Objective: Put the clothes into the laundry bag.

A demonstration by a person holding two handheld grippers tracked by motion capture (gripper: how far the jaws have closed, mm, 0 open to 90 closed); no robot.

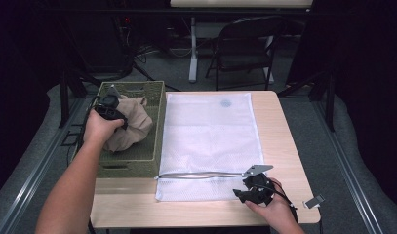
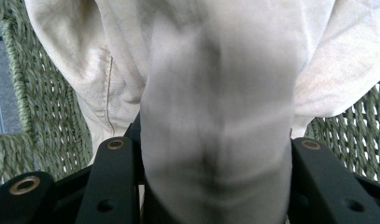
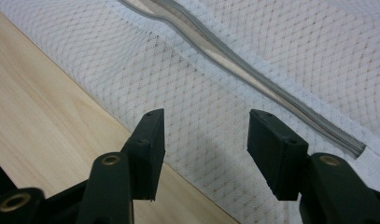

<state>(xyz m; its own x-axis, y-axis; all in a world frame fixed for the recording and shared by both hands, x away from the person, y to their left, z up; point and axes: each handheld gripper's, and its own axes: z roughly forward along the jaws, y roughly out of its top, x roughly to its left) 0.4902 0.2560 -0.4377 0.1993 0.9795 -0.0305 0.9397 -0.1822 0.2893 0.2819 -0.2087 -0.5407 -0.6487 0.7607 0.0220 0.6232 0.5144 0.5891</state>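
Here you are working with two claws over one wooden table [image 1: 284, 146]. Your left claw [image 2: 215, 154] is reaching into the single green woven basket [image 1: 154, 126], and its jaws are pressing in on a thick fold of the one beige garment [image 2: 215, 93] bunched there; the cloth is filling the whole gap between the jaws and spilling out above and to both sides of them, with the basket's weave showing beyond it on either side. From the high view, that left claw [image 1: 108, 105] is sitting on top of the garment [image 1: 132, 124], inside the basket.

Your right claw [image 3: 204, 140] is standing wide open and gripping nothing. It is hovering over the near edge of the one white mesh bag [image 3: 271, 56], which is lying flat directly under and ahead of its jaws. The bag's grey zipper [image 3: 253, 65] is running just beyond the jaw tips, parted into a narrow slit. In the high view the right claw [image 1: 252, 187] is at the bag's [image 1: 210, 136] near right corner.
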